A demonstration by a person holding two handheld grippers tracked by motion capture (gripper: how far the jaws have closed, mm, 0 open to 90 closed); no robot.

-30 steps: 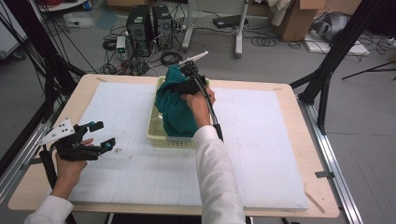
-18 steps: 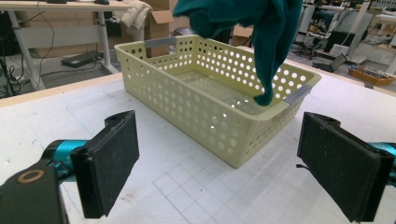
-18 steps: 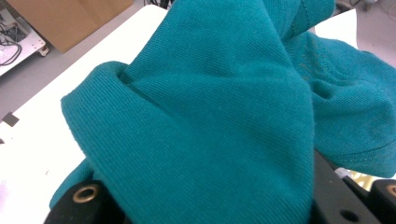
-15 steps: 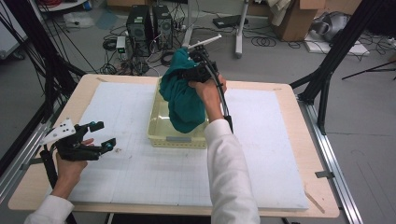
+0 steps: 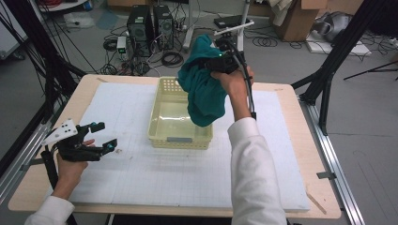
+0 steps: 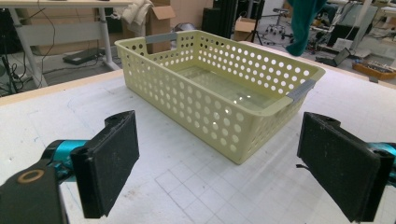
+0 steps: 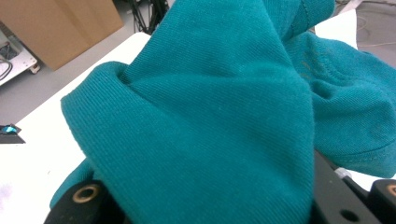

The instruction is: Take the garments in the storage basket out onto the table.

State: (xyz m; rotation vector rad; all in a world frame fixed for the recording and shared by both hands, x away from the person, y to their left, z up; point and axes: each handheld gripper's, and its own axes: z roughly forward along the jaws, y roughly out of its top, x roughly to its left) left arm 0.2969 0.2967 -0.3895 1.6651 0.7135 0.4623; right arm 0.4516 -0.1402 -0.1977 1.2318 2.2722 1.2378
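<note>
Nearest the person, the left gripper (image 5: pixel 101 136) rests low at the left side of the tabletop (image 5: pixel 141 183), its jaws spread wide with nothing between them. In the left gripper view the two black pads (image 6: pixel 112 163) stand well apart and frame the pale yellow basket (image 6: pixel 219 88), which sits apart from them on the white mat.

Farther out, the basket (image 5: pixel 180 117) lies near the middle of the tabletop, and what shows of its floor looks bare and glossy. Above its far right corner the right gripper (image 5: pixel 220 61) is lifted high, clamped on a teal cloth (image 5: pixel 204 89). The cloth hangs in folds from the grip, and its lowest fold appears to dangle over the basket's inside without touching it, though the high view alone cannot settle that.

The step in hand seems to be lifting the cloth clear of the basket. The next move likely calls for carrying it sideways to open mat and lowering it, with the free gripper coming in to catch an edge if it is to be spread or folded.

Much is hidden. In the right gripper view the cloth (image 7: pixel 201 116) covers the jaws, so how much fabric is pinched cannot be told. Whether it is a shirt or a towel is also unclear. The floor beyond holds computer cases (image 5: pixel 150 26) and tangled cables (image 5: pixel 171 56).
</note>
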